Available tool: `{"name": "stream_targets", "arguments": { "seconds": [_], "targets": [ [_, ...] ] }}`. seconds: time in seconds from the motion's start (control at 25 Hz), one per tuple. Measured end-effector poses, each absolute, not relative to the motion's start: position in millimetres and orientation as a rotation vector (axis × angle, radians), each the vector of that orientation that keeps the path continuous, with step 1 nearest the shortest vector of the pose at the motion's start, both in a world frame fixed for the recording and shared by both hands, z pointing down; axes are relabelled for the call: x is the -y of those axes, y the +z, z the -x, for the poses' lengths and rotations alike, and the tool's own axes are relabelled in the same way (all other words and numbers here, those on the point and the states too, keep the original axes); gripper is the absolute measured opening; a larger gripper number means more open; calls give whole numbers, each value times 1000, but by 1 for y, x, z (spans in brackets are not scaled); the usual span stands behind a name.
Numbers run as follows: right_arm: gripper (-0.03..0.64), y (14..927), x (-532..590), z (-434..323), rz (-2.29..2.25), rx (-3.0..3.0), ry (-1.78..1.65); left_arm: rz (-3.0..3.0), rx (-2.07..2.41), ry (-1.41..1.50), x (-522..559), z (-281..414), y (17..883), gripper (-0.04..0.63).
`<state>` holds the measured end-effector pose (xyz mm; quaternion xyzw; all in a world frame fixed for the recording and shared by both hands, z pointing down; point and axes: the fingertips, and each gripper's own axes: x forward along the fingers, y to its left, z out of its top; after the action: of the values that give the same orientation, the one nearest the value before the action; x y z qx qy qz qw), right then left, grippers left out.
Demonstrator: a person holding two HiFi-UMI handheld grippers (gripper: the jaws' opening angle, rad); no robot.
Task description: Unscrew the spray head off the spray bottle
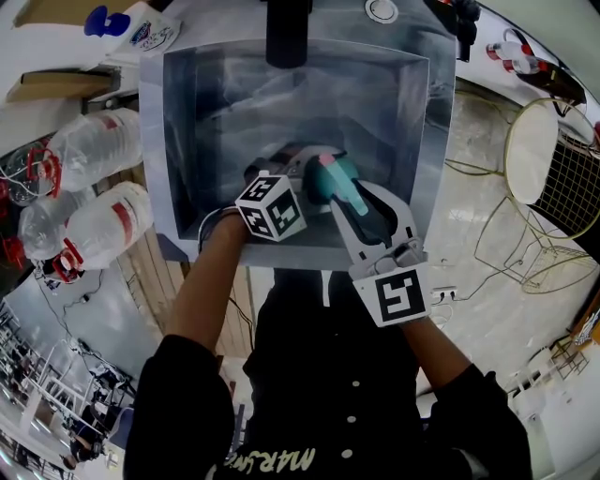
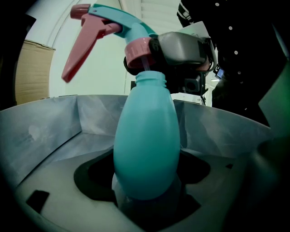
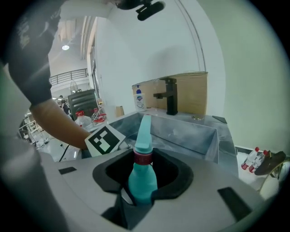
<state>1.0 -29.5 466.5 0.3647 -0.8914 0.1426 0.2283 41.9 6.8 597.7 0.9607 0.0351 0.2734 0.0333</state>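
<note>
The person leans over the sink (image 1: 155,141) with a gripper in each hand. The teal bottle (image 2: 147,145) is held between the two tools above the basin, on the near side and well short of the black tap (image 1: 288,33).

The left gripper (image 2: 146,199) has its jaws clenched on the bottle's fat bottom end, so the body rises away from it toward the spray head (image 2: 120,25). The right gripper (image 3: 142,176) comes in from the other side and grasps that head at its pink collar (image 2: 137,50) (in the left gripper view a grey jaw sits hard against the collar's side).

The collar rides just above the bare neck (image 2: 150,79). There is a small gap between them with something thin running across it, and I cannot tell what it is. The pink trigger (image 2: 81,45) points away from the right gripper and slants down. The left gripper's marker cube (image 1: 270,208) is just beside the bottle.

On the person's left are clear jugs (image 1: 94,141) with red labels, and a white soap bottle (image 1: 141,28) with a blue pump stands by the sink's far left corner. On the right is a wire stool (image 1: 553,159) on a pale floor.
</note>
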Motion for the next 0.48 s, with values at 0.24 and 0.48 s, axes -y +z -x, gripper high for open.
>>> {"name": "stream_targets", "arguments": {
  "seconds": [0.24,0.48],
  "targets": [
    [144,437,37,-13,-1137,2555,494,-2959,-100,832,-7,-42,598,397],
    [144,397,35,-27,-1131,2606,473,-2957,-100,856,-7,-44,596,397]
  ]
}}
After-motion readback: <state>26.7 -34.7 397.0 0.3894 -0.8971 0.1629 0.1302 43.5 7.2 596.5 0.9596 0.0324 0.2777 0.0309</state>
